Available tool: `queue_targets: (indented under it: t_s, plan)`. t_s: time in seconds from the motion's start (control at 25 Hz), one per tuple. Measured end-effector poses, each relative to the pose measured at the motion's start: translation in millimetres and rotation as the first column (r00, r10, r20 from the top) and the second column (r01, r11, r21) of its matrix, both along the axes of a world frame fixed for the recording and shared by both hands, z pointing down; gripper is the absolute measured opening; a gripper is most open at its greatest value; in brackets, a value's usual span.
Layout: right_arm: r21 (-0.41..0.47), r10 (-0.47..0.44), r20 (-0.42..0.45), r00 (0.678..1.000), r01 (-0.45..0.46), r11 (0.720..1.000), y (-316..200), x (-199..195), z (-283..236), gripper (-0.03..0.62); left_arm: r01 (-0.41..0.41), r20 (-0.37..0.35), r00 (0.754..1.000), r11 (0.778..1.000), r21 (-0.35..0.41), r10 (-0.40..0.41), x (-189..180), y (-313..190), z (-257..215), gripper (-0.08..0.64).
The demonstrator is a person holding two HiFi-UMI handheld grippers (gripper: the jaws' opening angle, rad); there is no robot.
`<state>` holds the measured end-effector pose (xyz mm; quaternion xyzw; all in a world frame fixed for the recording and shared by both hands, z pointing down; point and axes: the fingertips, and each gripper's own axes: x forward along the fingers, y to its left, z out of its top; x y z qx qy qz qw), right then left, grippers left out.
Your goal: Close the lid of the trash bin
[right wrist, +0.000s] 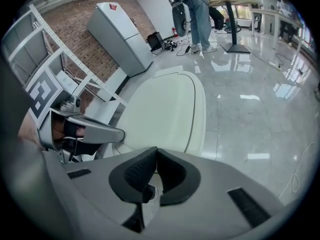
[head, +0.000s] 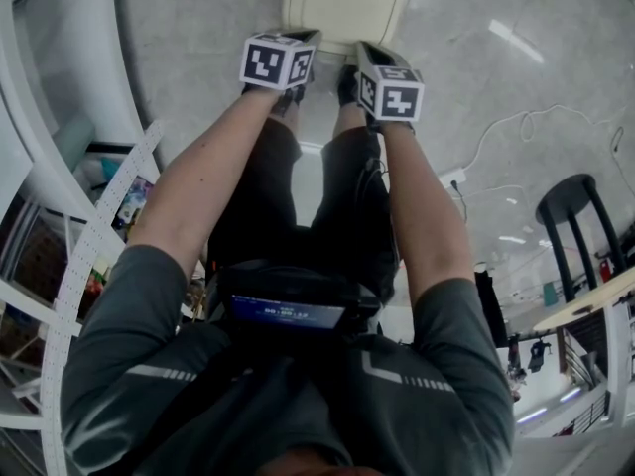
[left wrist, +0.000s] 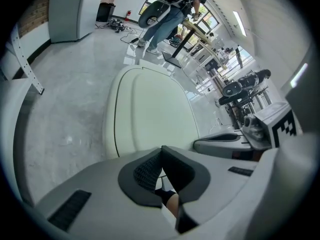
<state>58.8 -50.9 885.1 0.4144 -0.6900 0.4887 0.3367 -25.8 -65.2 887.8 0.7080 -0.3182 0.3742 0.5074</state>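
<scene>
Perforated white rack stands along the left edge of the polished grey floor. Left gripper is held over the near left edge of the lid; its fingers are pressed together with nothing between them. The cream trash bin stands on the floor directly ahead of the person, with the lid lying flat down on the body. Right gripper is just beside the left one, over the lid's near right edge; its fingers are likewise pressed together and empty. Contact between either gripper and the lid cannot be confirmed. A black stool stands well apart at the right.
</scene>
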Motion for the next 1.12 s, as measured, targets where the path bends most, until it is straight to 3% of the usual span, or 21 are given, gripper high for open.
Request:
queue_targets:
  t_s: [0.12,0.28,0.48,0.68,0.8,1.0,1.12]
  plan:
    - [-0.032,0.011,0.015,1.0,-0.01,0.999,1.6,-0.3,1.9,0.012,0.008,0.002,1.0,1.0,0.0,-0.008,-1.6,1.3,-1.4,0.002]
    - [-0.048,-0.042,-0.027,0.999,0.041,0.998,-1.7,-6.7,-2.2,0.012,0.021,0.003,1.0,1.0,0.003,-0.021,-4.4,-1.7,-5.8,0.002]
    - [-0.004,-0.035,-0.024,0.999,0.035,0.999,-20.5,-8.7,-21.4,0.012,0.059,-0.023,0.998,0.998,0.039,-0.058,-2.6,-20.3,-29.1,0.002]
    - [0.115,-0.061,-0.087,0.994,0.071,0.991,-47.9,0.4,-71.2,0.012,0.061,-0.039,0.998,0.987,0.148,-0.055,2.0,-51.0,-82.3,0.002]
    - [0.185,-0.038,-0.06,0.997,0.048,0.982,-69.6,-0.7,-112.9,0.012,0.133,-0.106,0.988,0.965,0.227,-0.112,2.8,-80.6,-130.5,0.002]
    - [0.295,-0.009,-0.017,1.0,0.013,0.955,-110.1,1.6,-194.7,0.012,0.178,-0.179,0.977,0.918,0.354,-0.12,3.1,-124.9,-213.6,0.002]
    - [0.362,-0.011,-0.006,1.0,0.012,0.932,-125.8,4.3,-247.6,0.012,0.236,-0.23,0.961,0.88,0.412,-0.15,-5.1,-144.9,-264.8,0.002]
